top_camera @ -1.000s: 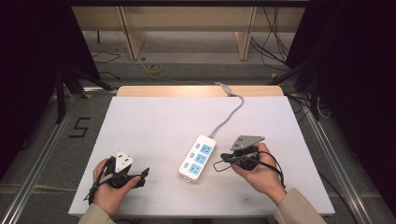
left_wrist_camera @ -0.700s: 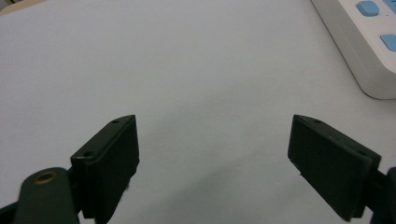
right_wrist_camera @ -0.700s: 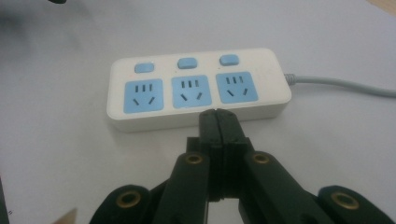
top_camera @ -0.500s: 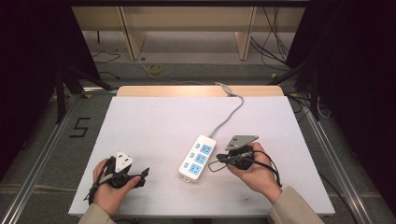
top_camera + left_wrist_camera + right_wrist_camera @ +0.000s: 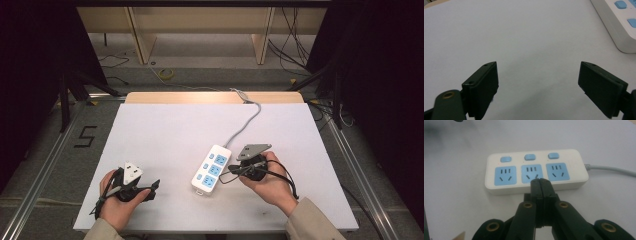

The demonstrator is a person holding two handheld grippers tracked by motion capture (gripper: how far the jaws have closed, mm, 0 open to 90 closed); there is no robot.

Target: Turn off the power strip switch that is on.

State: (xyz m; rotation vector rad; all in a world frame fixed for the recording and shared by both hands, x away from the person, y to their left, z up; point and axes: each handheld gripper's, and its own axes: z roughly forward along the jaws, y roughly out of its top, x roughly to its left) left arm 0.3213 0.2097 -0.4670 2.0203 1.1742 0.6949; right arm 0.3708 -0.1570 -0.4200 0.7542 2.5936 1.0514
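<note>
A white power strip [image 5: 211, 169] with three blue sockets and three blue buttons lies on the white table [image 5: 165, 135], right of centre. Its grey cable [image 5: 245, 125] runs off toward the far edge. My right gripper [image 5: 225, 173] is just right of the strip and points at it. In the right gripper view the right gripper [image 5: 540, 181] is shut with nothing between its jaws, its tip in front of the middle socket of the strip [image 5: 536, 170]. My left gripper [image 5: 151, 190] rests near the front left. Its jaws [image 5: 537, 67] stand wide open over bare table, with the strip's end [image 5: 621, 25] off to the right.
The table's far edge is a wooden strip [image 5: 210, 97]. Beyond it are shelf legs and loose cables on the floor [image 5: 165, 74]. Metal rails [image 5: 45, 165] run along both sides of the table. The strip's cable [image 5: 609, 168] trails off to the right in the right gripper view.
My right gripper has edged slightly left, closer to the power strip. The left hand and the strip have stayed where they were.
</note>
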